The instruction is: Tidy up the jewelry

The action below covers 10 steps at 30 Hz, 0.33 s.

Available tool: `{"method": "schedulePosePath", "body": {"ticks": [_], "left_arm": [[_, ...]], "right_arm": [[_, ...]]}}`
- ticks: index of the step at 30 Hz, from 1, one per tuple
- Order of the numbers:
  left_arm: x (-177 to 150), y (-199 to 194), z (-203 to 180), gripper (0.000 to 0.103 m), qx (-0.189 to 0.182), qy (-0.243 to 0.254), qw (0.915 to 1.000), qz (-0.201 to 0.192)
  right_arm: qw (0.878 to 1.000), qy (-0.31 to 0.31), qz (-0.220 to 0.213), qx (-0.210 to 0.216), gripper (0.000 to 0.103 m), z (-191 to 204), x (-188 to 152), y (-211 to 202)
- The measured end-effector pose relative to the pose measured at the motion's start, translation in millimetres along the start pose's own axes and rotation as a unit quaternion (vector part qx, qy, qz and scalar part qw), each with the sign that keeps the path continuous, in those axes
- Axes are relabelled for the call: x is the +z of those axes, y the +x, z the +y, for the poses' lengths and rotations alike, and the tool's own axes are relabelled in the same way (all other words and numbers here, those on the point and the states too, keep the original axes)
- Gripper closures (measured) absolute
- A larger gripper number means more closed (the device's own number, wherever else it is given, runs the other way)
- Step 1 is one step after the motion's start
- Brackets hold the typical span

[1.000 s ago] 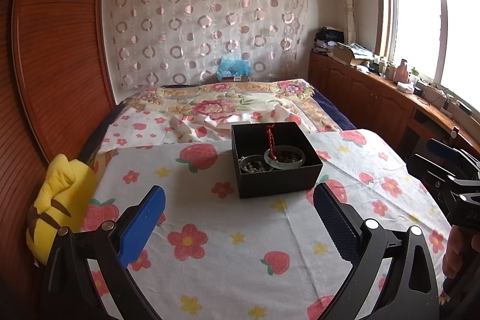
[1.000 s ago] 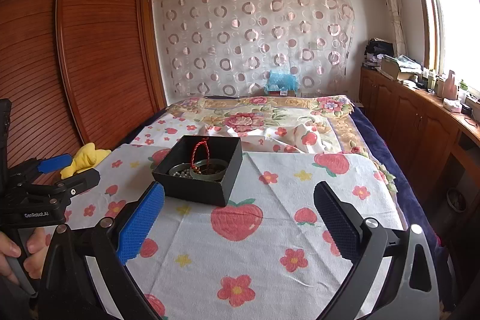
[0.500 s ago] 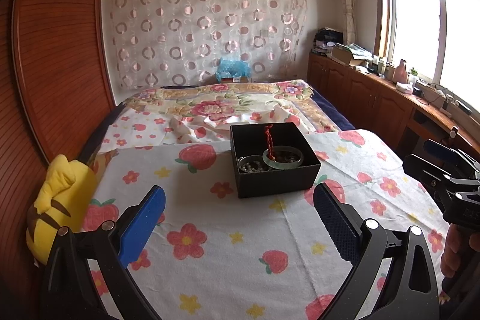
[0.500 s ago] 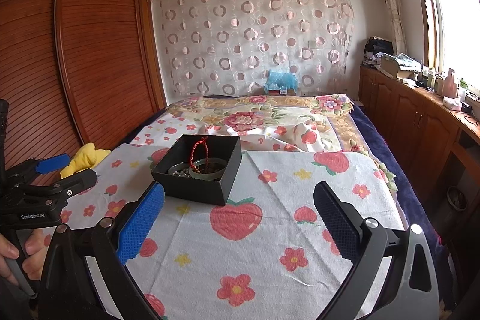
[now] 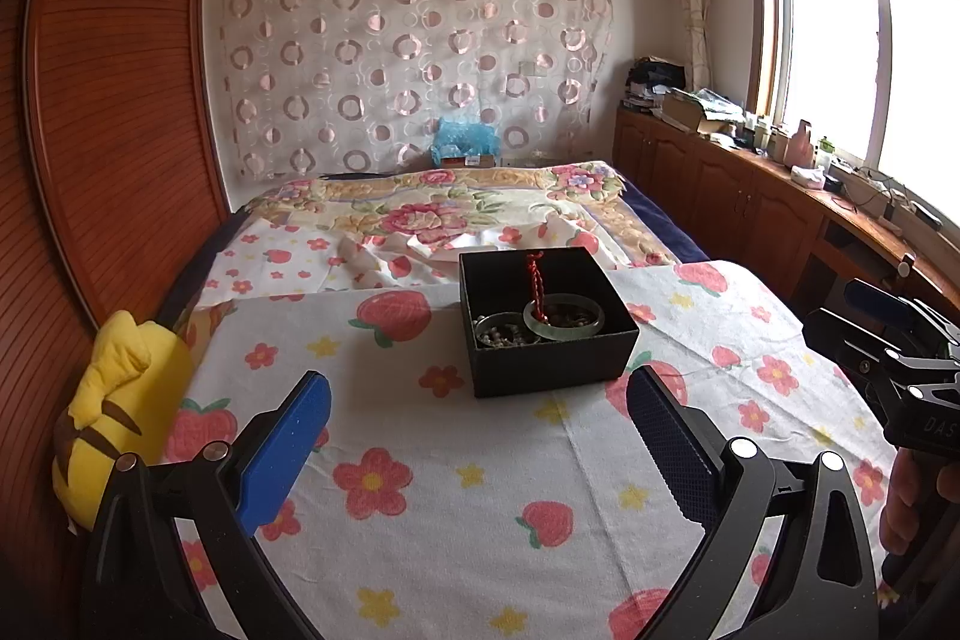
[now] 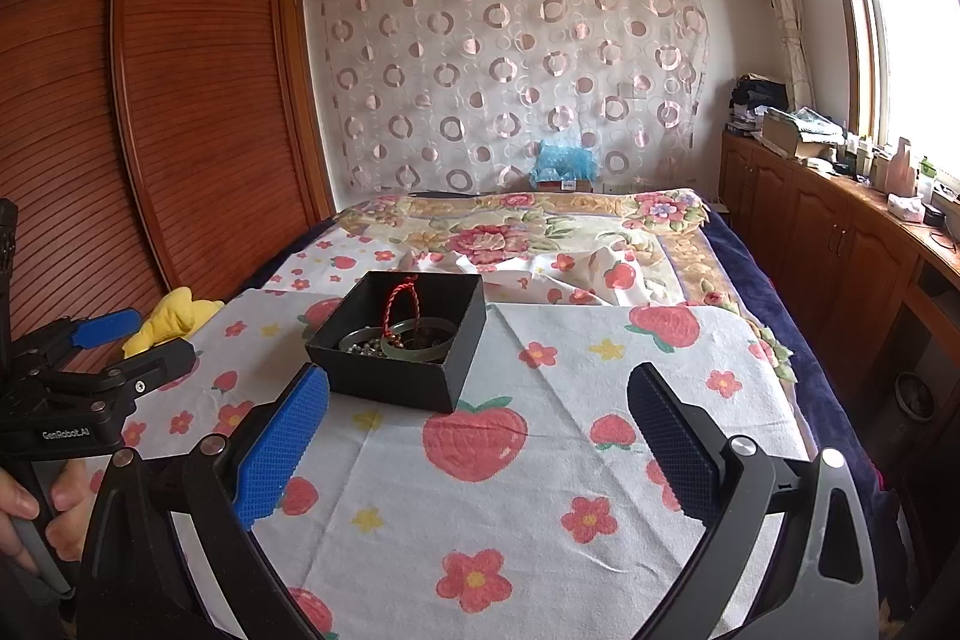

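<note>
Waiting wide open and empty, the left gripper (image 5: 479, 436) and right gripper (image 6: 478, 433) must next reach into the black box (image 5: 543, 319) mid-bed for the green bangle (image 5: 563, 317).

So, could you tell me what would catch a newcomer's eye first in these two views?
Probably the open black box in the middle of the strawberry-print cloth, holding a pale green bangle, some beads and a red braided cord leaning on its back wall. Next, the yellow plush toy at the cloth's left edge, and the blue-padded left gripper and right gripper, both open and empty.
</note>
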State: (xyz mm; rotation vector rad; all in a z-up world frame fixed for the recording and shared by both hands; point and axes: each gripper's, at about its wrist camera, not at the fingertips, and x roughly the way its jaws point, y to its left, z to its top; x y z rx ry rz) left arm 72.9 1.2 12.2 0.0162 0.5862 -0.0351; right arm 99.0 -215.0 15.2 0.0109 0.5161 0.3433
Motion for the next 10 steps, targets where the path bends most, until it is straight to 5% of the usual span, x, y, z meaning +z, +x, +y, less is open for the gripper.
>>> {"method": "schedulePosePath", "body": {"ticks": [10], "left_arm": [[-0.9,-0.3,0.2,0.008,-0.002,0.000,1.0000,-0.002]], "right_arm": [[1.000,0.001,0.000,0.001,0.003,-1.0,0.1,-0.2]]}}
